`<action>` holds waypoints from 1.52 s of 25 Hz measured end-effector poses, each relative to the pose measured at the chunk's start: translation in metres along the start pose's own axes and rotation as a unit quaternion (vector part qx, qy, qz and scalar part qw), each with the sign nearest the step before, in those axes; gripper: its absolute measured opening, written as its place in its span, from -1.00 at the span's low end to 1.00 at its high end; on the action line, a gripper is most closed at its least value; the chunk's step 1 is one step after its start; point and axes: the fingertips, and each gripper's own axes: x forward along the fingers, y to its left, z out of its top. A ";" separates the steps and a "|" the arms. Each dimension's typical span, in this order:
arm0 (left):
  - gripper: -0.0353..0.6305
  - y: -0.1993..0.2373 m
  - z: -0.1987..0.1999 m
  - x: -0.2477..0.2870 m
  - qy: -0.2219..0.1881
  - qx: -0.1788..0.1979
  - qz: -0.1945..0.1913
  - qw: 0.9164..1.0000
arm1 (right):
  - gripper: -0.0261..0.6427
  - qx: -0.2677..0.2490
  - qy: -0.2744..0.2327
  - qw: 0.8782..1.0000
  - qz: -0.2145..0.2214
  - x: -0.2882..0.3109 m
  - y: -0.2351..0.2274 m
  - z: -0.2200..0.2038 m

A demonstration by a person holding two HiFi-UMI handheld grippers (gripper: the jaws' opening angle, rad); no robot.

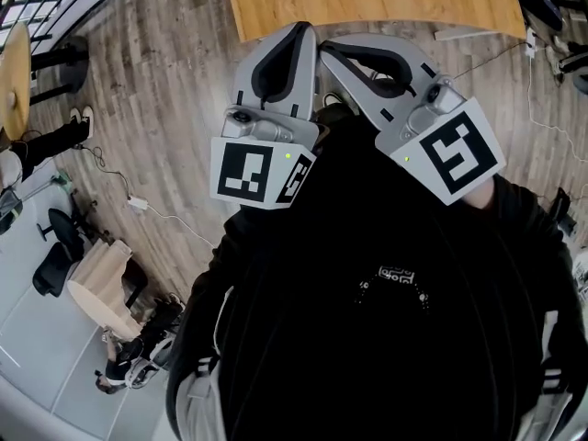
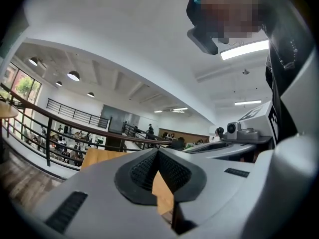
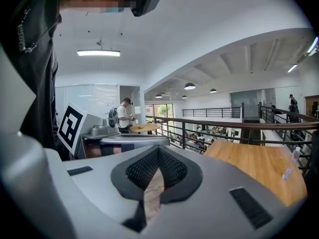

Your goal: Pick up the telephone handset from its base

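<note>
Head view: left tool [image 1: 296, 35] and right tool [image 1: 333, 51] are held side by side close to the person's dark jacket [image 1: 386, 320], tips nearly touching each other, above wooden floor [image 1: 165, 108]; the near edge of a wooden counter [image 1: 413, 3] shows ahead. No handset or base is in sight. Left gripper view: left tool [image 2: 158, 153] has its jaws together with nothing between them; a corner of the counter [image 2: 97, 157] lies beyond. Right gripper view: right tool [image 3: 158, 152] likewise closed and empty; the counter top [image 3: 254, 168] is nearer, with no phone on the visible part. Judgement: task not yet begun; finding, approach, grasp and lift all remain.
</note>
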 end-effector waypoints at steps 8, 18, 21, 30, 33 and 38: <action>-0.88 0.038 0.023 -0.004 -0.018 -0.003 0.057 0.998 | -0.87 -0.018 0.003 0.998 0.066 0.036 0.002 0.022; -0.88 0.086 0.025 0.028 -0.017 0.001 0.088 0.996 | -0.87 -0.026 -0.009 0.994 0.105 0.082 -0.033 0.027; -0.88 0.103 0.027 0.052 -0.016 0.000 0.092 0.996 | -0.87 -0.024 -0.011 0.994 0.109 0.098 -0.056 0.031; -0.88 0.109 0.046 0.120 -0.009 0.010 0.097 0.995 | -0.87 -0.025 -0.019 0.992 0.119 0.104 -0.123 0.053; -0.88 0.113 0.045 0.140 -0.004 0.012 0.099 0.995 | -0.87 -0.021 -0.019 0.992 0.122 0.107 -0.144 0.053; -0.88 0.120 0.036 0.179 0.009 0.003 0.094 0.996 | -0.87 -0.010 -0.016 0.992 0.124 0.113 -0.183 0.046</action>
